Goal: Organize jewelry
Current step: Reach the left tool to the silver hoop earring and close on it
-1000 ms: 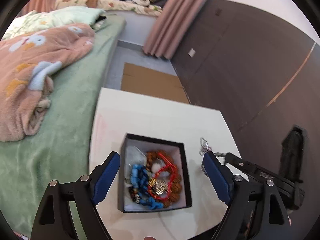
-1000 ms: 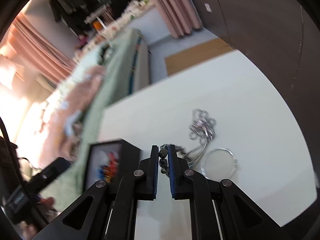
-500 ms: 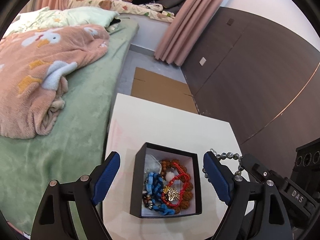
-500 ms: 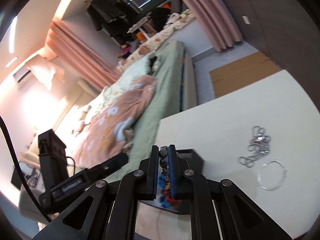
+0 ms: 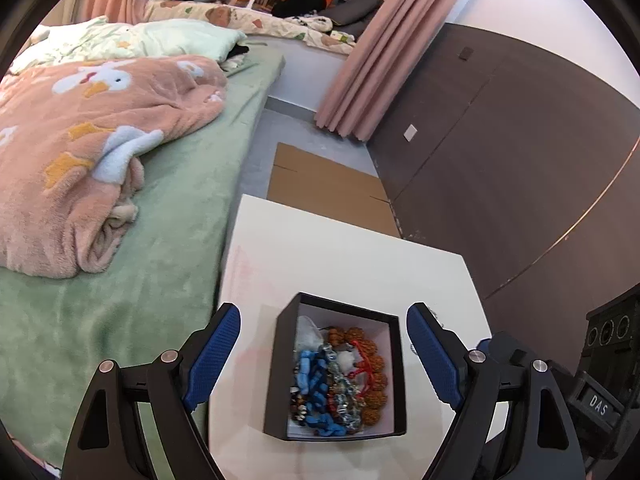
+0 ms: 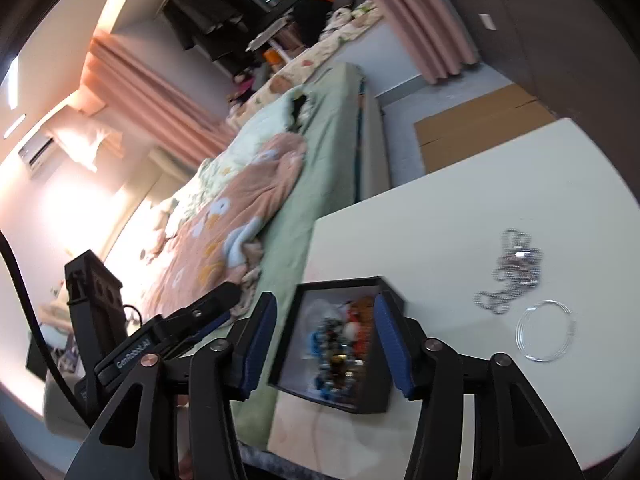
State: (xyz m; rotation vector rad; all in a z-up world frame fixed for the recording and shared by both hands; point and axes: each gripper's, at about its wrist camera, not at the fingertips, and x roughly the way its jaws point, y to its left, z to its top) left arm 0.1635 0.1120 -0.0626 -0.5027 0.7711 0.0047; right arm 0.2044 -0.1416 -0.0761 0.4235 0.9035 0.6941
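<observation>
With the right tool [image 6: 325, 340] opening, nothing between its blue pads, over the black box [image 6: 384, 398] of beads near the worktop [image 6: 460, 208] edge by the bed, and the left tool [image 5: 323, 356] wide and empty, reach next for the silver chain [image 6: 510, 276] mid-worktop, pinching the bunched links.

Evenly lit indoors; blown-out glare far left in right wrist view, slight motion blur there, heavy fisheye bending at edges.

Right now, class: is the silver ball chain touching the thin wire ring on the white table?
Apart. The right wrist view shows the silver ball chain above the wire ring, with a strip of bare white table between them.
</observation>
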